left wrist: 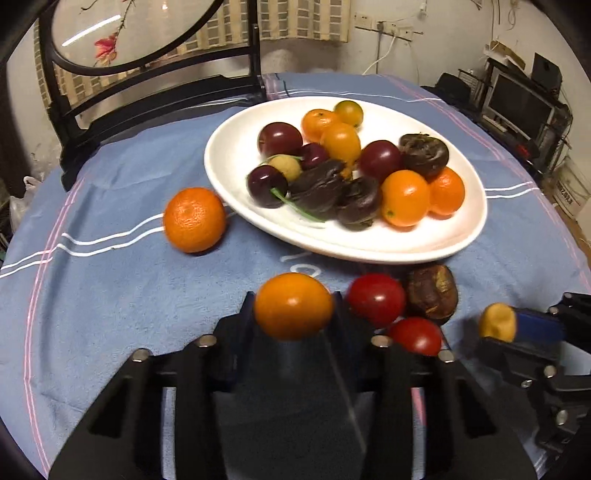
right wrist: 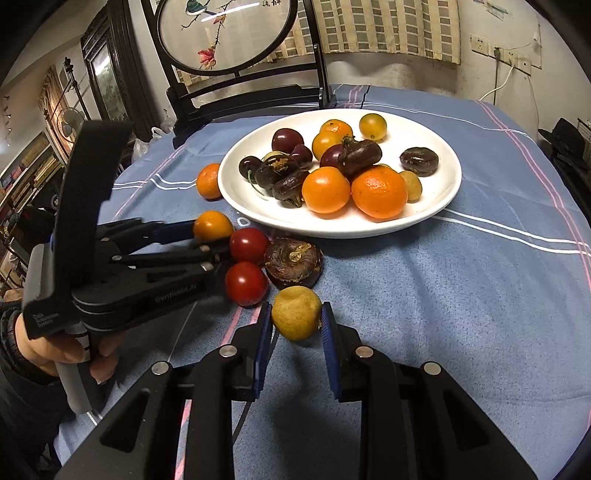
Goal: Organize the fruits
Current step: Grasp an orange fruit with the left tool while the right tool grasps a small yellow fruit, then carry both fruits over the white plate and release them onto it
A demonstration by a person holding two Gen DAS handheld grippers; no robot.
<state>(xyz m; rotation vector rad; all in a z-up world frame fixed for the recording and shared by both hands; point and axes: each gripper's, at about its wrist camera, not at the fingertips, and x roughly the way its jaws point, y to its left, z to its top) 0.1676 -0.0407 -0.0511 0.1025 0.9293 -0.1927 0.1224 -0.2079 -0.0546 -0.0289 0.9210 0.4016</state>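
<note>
A white plate [left wrist: 369, 247] on the blue cloth holds several fruits: oranges, dark plums, brown water chestnuts, small yellow ones. It also shows in the right wrist view [right wrist: 436, 206]. My left gripper [left wrist: 293, 306] is shut on an orange kumquat [left wrist: 293, 306], also seen from the side [right wrist: 213, 226]. My right gripper [right wrist: 296, 314] is shut on a yellow-brown longan [right wrist: 296, 314], which shows at the right edge of the left wrist view [left wrist: 497, 322]. Two red cherry tomatoes [right wrist: 249, 245] [right wrist: 246, 283] and a brown water chestnut [right wrist: 293, 263] lie between the grippers. A tangerine [left wrist: 194, 219] lies left of the plate.
A dark wooden stand with a round painted screen [right wrist: 225, 33] stands at the table's far edge, behind the plate. The blue striped tablecloth [right wrist: 461, 314] covers the table. A monitor and cluttered shelf [left wrist: 517, 99] sit beyond the table's right side.
</note>
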